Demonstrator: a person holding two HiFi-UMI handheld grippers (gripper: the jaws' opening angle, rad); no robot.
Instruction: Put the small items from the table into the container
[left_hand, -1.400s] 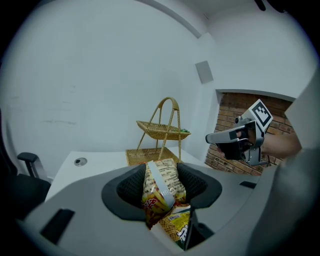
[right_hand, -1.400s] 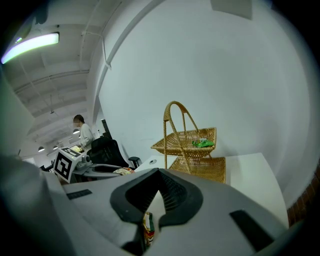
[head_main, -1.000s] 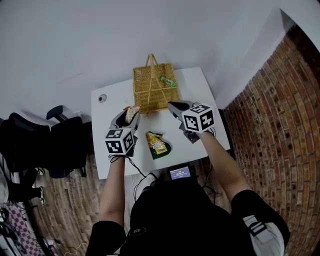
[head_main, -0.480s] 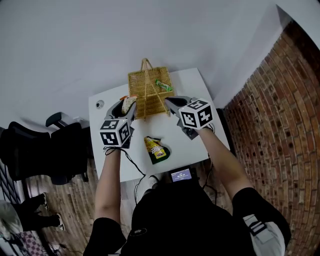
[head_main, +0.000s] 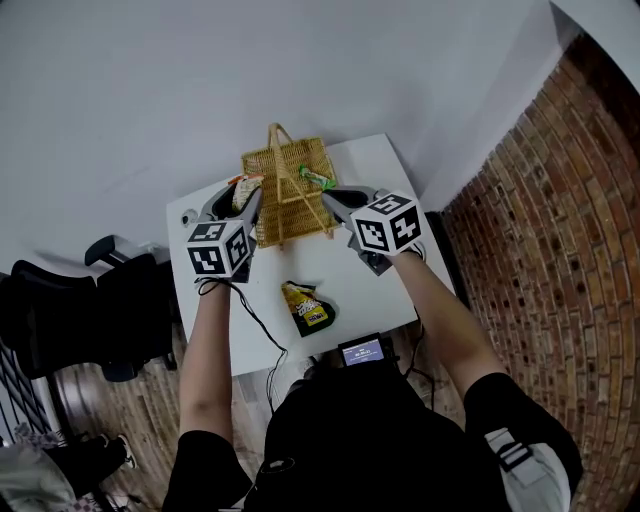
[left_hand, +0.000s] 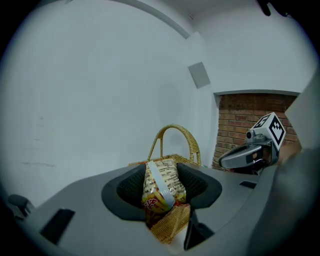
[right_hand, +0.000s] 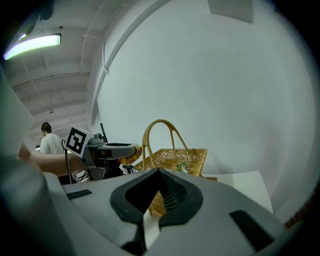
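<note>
- The left claw (left_hand: 162, 195) grips a snack packet (left_hand: 161, 186). Its jaws stand at a middling width, with the pads pressed on the packet's sides.
- The packet's lower end is cut off behind the claw's own body in the left gripper view. In the head view only its top shows, past the claw's marker cube (head_main: 217, 250).
- The right claw (right_hand: 152, 200) has its jaws pressed together with nothing between them.
- A wicker basket (head_main: 285, 190) stands just ahead of both claws, roughly between them, with its arched handle upright. The left claw holds the packet at the basket's left rim. I cannot tell whether the packet touches the weave.
- A small round thing (head_main: 187, 216) sits on the desk (head_main: 360, 270), out to the left of the left claw. It is too small to identify.
- The snack packet is glossy and crinkled. It is cream-yellow above with fine dark print, and red and orange below. A pale strip runs slantwise across its face. The print is too small to read.
- A green wrapped item (head_main: 315, 178) lies inside the basket, ahead and to the left of the right claw.
- A yellow-and-green packet (head_main: 305, 306) lies flat on the white desk behind both claws, between the forearms and well apart from either claw.
</note>
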